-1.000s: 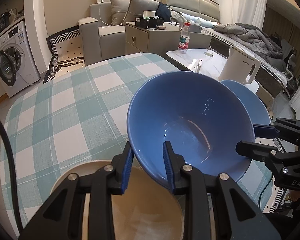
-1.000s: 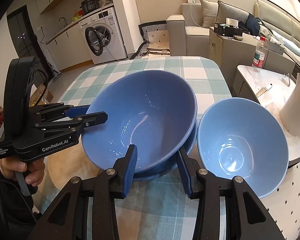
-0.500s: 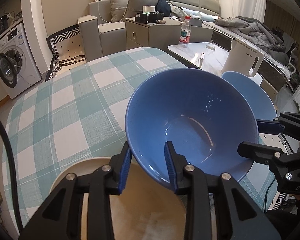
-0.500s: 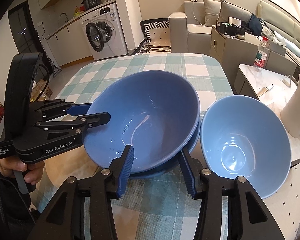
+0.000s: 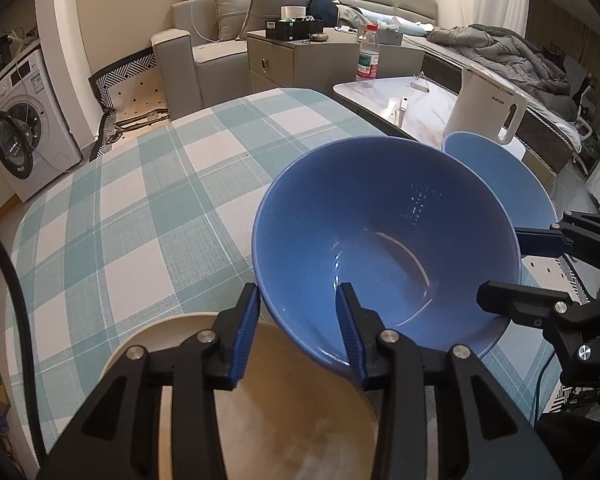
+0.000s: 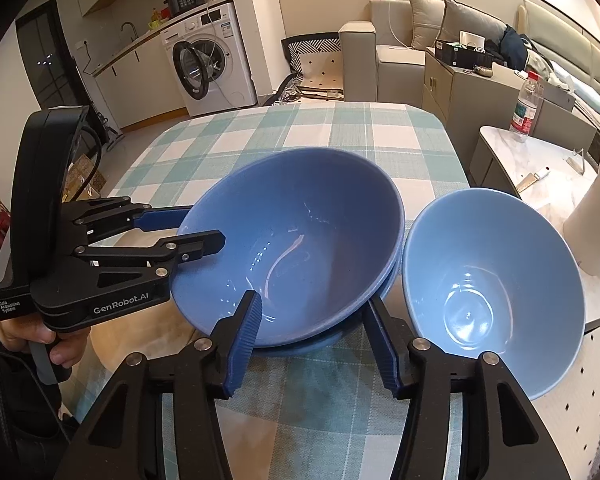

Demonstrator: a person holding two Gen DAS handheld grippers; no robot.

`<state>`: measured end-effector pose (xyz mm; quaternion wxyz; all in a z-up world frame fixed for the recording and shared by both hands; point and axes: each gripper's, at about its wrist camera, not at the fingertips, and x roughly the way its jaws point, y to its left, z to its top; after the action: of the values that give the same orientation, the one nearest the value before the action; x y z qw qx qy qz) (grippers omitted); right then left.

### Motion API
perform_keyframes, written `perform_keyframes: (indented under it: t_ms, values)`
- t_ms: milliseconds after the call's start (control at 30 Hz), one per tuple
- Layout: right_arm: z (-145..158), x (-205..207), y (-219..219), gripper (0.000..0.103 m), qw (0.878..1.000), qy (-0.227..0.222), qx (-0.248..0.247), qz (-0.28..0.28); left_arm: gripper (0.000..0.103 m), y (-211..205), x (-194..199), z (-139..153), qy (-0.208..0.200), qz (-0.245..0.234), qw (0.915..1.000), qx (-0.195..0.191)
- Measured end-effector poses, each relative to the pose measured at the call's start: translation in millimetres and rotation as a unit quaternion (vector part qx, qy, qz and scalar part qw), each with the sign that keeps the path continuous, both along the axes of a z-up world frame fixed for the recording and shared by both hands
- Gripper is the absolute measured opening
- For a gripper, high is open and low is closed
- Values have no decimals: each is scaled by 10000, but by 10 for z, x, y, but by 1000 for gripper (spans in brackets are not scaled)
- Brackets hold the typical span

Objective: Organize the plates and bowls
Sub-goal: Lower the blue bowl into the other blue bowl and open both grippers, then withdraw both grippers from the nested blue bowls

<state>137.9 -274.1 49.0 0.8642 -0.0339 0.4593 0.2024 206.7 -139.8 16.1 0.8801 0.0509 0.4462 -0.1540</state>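
While both my tongs have just been opening, the big dark blue glazed bowl [image 6: 296, 244] sits tilted in another dark blue bowl [image 6: 328, 342] of the same kind, near the middle of the desk [image 5: 140, 216] with its teal and white checked cloth. My left tongs [image 5: 296, 328] stand narrowly apart, with the bowl's near rim between them but not pressed. My right tongs [image 6: 314, 338] are wider and straddle the rim on the other side.

I think the danger is that the tilted bowl slides or rocks when I pull away, if a pad catches the rim. It could then knock the light blue bowl [image 6: 492, 296] standing just to the right, close to the desk edge.

The left view alone shows the beige round plate [image 5: 284, 412] under my tongs. The right view alone shows the lower bowl's edge, the light blue bowl's whole inside and my hand [image 6: 46, 344] on the handle.
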Motion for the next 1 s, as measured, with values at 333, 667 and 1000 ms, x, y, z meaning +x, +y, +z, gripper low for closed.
perform_keyframes:
  t_ms: [333, 667, 1000]
  values:
    - [-13, 22, -48, 68, 9999, 70, 33, -63, 48, 23, 30, -33, 114, -46, 9997, -192]
    - [73, 5, -111, 82, 9997, -59, 169, -136, 55, 101, 31, 18, 125, 66, 9991, -388]
    - [71, -66, -150, 82, 9994, -84, 263, -189, 67, 133, 23, 54, 93, 134, 9988, -469]
